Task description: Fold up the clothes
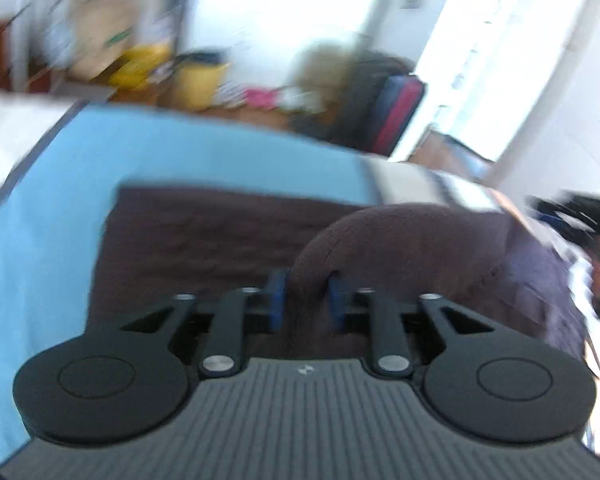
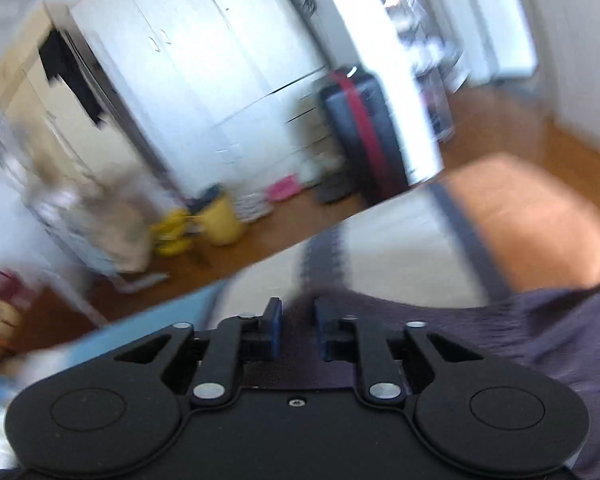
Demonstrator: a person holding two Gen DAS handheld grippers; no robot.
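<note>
A dark brown-purple garment (image 1: pixel 204 240) lies partly spread on a light blue sheet (image 1: pixel 52 216). In the left wrist view a raised fold of it (image 1: pixel 400 240) arches up, and my left gripper (image 1: pixel 307 300) is shut on that fold, with the cloth pinched between the blue pads (image 1: pixel 277 300). In the right wrist view the same dark cloth (image 2: pixel 560 340) drapes from the right toward the camera, and my right gripper (image 2: pixel 298 330) is shut on its edge. Both views are blurred by motion.
A bed with a cream and dark striped cover (image 2: pixel 400 252) lies beyond the cloth, with an orange cushion (image 2: pixel 532 216) at the right. On the wooden floor are a yellow bucket (image 2: pixel 224 220), a dark suitcase with a red stripe (image 2: pixel 360 128) and white wardrobes (image 2: pixel 204 60). A person (image 1: pixel 596 248) is at the right edge.
</note>
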